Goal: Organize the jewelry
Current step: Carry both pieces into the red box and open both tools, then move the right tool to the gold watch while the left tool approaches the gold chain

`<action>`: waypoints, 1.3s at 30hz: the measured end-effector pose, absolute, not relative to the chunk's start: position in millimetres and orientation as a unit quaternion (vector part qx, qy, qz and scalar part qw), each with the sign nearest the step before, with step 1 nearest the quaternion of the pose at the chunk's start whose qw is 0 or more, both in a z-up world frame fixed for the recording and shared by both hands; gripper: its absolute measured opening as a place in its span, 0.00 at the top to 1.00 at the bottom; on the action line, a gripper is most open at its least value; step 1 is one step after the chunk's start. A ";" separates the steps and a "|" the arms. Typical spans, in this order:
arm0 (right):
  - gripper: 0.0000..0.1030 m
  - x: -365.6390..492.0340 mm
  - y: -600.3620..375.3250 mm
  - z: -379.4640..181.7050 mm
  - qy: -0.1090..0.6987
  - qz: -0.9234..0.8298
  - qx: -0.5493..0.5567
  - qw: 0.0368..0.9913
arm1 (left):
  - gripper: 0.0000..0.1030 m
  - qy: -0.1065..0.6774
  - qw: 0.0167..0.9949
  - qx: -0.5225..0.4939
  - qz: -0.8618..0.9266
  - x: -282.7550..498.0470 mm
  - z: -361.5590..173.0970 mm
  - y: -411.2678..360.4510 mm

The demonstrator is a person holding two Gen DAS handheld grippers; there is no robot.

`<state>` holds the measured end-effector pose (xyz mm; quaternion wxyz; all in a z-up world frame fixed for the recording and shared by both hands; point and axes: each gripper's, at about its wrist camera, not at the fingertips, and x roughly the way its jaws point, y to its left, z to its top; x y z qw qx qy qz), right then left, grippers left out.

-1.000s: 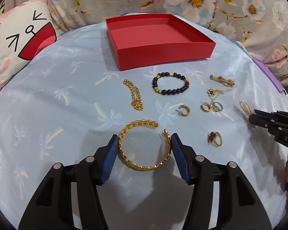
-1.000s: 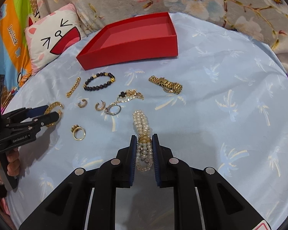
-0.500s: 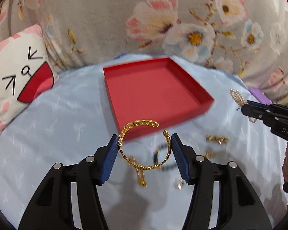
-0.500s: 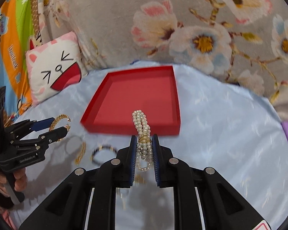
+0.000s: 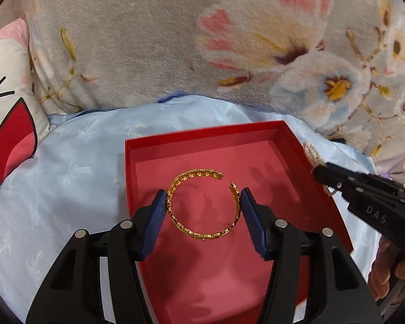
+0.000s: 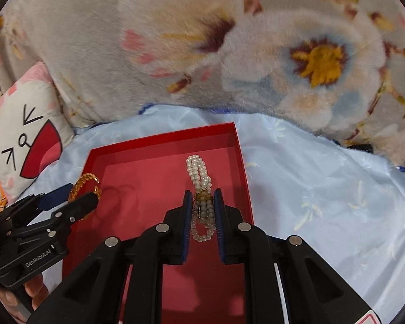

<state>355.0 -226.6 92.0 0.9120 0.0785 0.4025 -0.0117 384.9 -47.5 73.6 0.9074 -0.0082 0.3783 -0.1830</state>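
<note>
My left gripper (image 5: 203, 205) is shut on a gold chain cuff bracelet (image 5: 199, 232) and holds it over the inside of the red tray (image 5: 175, 140). My right gripper (image 6: 201, 202) is shut on a multi-strand pearl bracelet (image 6: 198, 172) with a gold clasp, above the right part of the red tray (image 6: 162, 137). The right gripper with the pearls (image 5: 311, 155) shows at the right edge of the left wrist view. The left gripper with the gold cuff (image 6: 85, 185) shows at the left of the right wrist view. The tray floor is bare.
The tray sits on a light blue sheet (image 5: 67, 183) with palm prints. A grey floral blanket (image 5: 202, 40) rises behind it. A cat-face pillow (image 6: 24, 140) lies at the left. The other jewelry pieces are out of view.
Both grippers have lifted their bracelets off the sheet and carried them forward over the red tray. The loose jewelry on the sheet has dropped out of view.
</note>
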 end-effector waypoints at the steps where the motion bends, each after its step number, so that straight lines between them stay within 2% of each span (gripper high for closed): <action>1: 0.86 361.3 -227.9 86.5 0.409 -0.013 0.082 0.909 | 0.47 0.379 0.907 -0.002 -0.183 390.2 70.9 -50.5; 7: 0.85 382.9 -230.0 66.3 0.426 -0.022 0.084 0.900 | 0.47 0.391 0.904 0.021 -0.174 415.2 56.2 -67.1; 11: 0.81 386.1 -229.1 63.9 0.418 -0.034 0.077 0.905 | 0.47 0.394 0.904 0.029 -0.160 425.1 51.6 -70.6; 13: 0.77 382.9 -231.4 67.1 0.407 -0.036 0.079 0.910 | 0.40 0.381 0.912 0.027 -0.151 423.5 54.8 -68.7; 15: 0.74 371.8 -233.3 74.5 0.392 -0.036 0.081 0.916 | 0.29 0.372 0.917 0.024 -0.141 419.5 60.1 -63.6; 16: 0.73 365.3 -234.9 79.2 0.387 -0.031 0.084 0.918 | 0.28 0.368 0.919 0.024 -0.141 415.8 63.7 -59.9; 20: 0.66 319.1 -238.3 97.0 0.369 -0.004 0.089 0.925 | 0.20 0.351 0.925 0.032 -0.141 385.4 80.2 -41.8; 23: 0.60 276.1 -239.2 103.6 0.355 0.007 0.081 0.931 | 0.18 0.341 0.929 0.040 -0.141 351.2 89.0 -28.8; 29: 0.59 194.5 -241.2 89.3 0.362 0.013 0.073 0.929 | 0.17 0.360 0.919 0.028 -0.160 280.3 79.5 -2.3; 39: 0.59 97.7 -242.7 32.9 0.395 -0.010 0.096 0.914 | 0.17 0.407 0.903 0.041 -0.128 192.7 20.0 18.0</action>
